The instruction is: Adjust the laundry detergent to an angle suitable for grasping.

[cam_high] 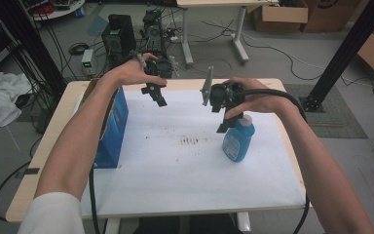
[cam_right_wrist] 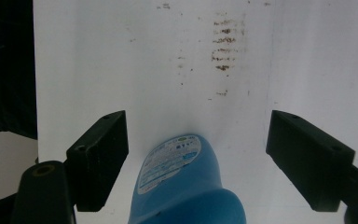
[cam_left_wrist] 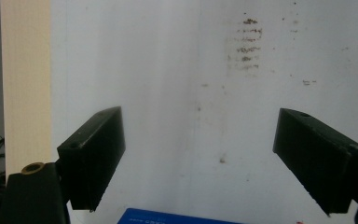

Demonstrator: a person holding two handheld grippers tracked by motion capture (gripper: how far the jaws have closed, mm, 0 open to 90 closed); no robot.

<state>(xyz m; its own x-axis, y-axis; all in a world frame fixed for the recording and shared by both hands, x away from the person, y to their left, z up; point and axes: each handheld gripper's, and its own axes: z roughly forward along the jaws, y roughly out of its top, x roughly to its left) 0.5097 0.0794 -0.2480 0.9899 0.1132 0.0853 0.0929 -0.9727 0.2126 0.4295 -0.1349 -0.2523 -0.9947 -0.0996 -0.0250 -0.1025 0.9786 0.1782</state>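
Note:
A blue bottle (cam_high: 237,141) with a white cap stands on the right half of the white sheet (cam_high: 175,175). My right gripper (cam_high: 224,126) hovers just above and left of its cap. In the right gripper view the bottle (cam_right_wrist: 182,182) rises between the wide-apart jaws of the right gripper (cam_right_wrist: 196,128), and neither pad touches it. A blue carton (cam_high: 113,127) stands at the sheet's left edge. Above the far middle of the sheet, my left gripper (cam_high: 159,97) is open with nothing between its jaws. The left gripper (cam_left_wrist: 200,135) looks down on bare sheet, with the carton's edge (cam_left_wrist: 177,218) at the bottom.
A patch of brown smudges (cam_high: 190,141) marks the middle of the sheet. The wooden table (cam_high: 39,161) shows bare strips at left and right. Beyond the far edge are black equipment (cam_high: 117,34), cables, another table's legs and cardboard boxes (cam_high: 280,17).

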